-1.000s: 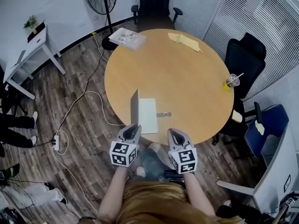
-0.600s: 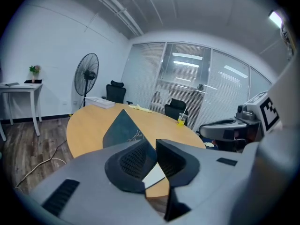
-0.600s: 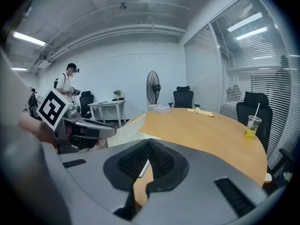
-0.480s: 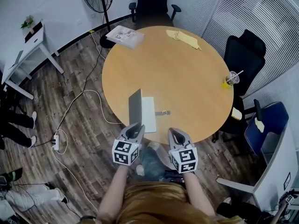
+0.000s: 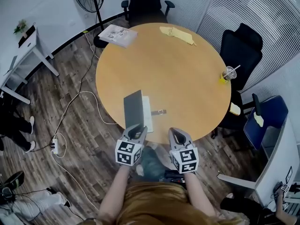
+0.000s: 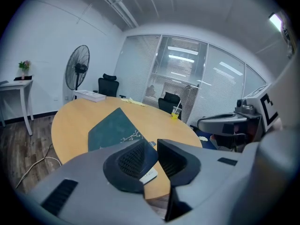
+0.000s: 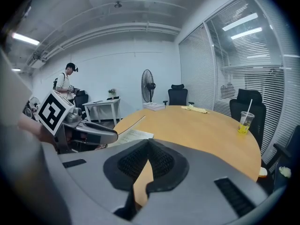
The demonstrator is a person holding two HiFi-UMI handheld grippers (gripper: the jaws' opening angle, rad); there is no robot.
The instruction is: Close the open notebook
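**Head view:** At the near edge of the table (image 5: 178, 74), the notebook (image 5: 134, 108) is half shut, its dark cover raised over the white page. The left gripper (image 5: 136, 128) sits at that edge just below the cover. The right gripper (image 5: 177, 134) hangs beside it, off the table.

**Left gripper view:** The left gripper's (image 6: 151, 149) jaws are apart and opening. The corner of the notebook's (image 6: 115, 128) cover shows in the gap, and the pads do not appear to press on it. The cover slants over the table (image 6: 75, 121) with nothing visibly holding it. If it has not tipped far enough toward the page, it could swing back open. A jaw that catches the corner while parting could drag the notebook toward the table's near edge, where it has little room to slide.

**Right gripper view:** The right gripper's (image 7: 149, 146) jaws are together with nothing between them. The notebook (image 7: 131, 136) lies to its left at the near edge of the table (image 7: 201, 125). This gripper is not touching the notebook, so nothing steadies it against a nudge from the left gripper (image 7: 89, 132).
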